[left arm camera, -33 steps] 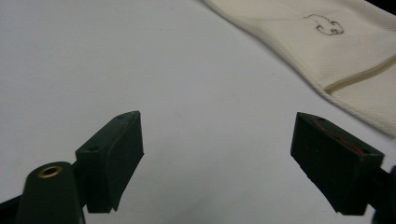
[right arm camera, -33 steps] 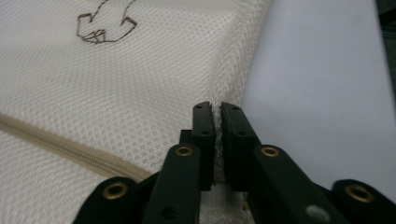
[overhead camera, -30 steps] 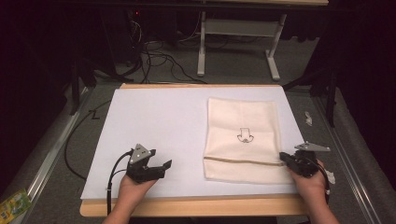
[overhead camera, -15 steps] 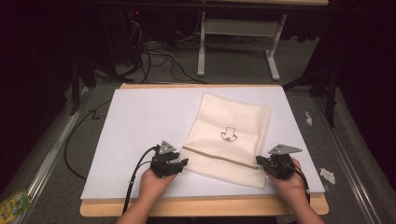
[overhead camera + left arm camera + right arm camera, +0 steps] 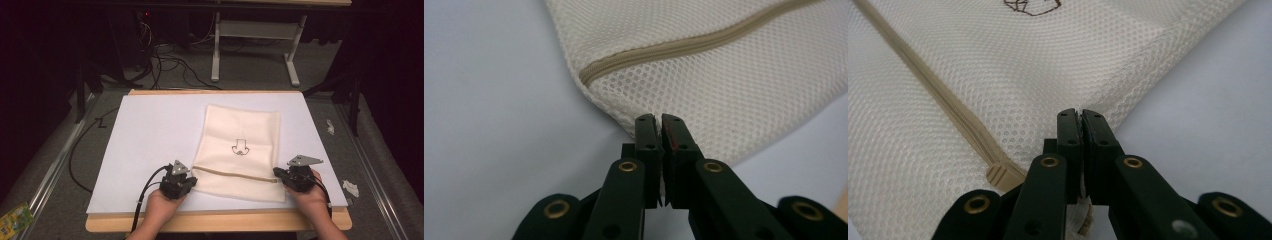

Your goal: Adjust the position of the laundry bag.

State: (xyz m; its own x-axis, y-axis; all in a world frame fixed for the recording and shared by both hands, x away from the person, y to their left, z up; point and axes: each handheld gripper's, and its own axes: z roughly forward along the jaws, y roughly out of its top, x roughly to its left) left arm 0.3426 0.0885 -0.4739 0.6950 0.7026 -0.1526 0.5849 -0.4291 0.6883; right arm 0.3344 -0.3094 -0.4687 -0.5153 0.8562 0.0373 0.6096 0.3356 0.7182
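A cream mesh bag (image 5: 240,140) lies flat on the white sheet (image 5: 150,130), with a small dark drawing at its middle and a tan zipper (image 5: 232,173) running across near its front edge. My left gripper (image 5: 191,181) is shut on the bag's front left edge, just below the zipper's closed end (image 5: 589,75); its jaws (image 5: 658,120) pinch the mesh. At the opposite side my right gripper (image 5: 278,181) is shut on the bag's right edge (image 5: 1080,115), beside the zipper pull (image 5: 1003,176). A hand holds each gripper at the table's front.
The white sheet covers most of the wooden table, whose front edge (image 5: 215,221) shows below the hands. Dark floor, cables and a desk frame (image 5: 255,45) lie beyond the far edge. Scraps of paper (image 5: 350,187) lie on the floor at the right.
Both grippers have moved left and taken hold of the bag's front corners. The bag has slid left from the right side toward the middle, first tilting, then straightening.
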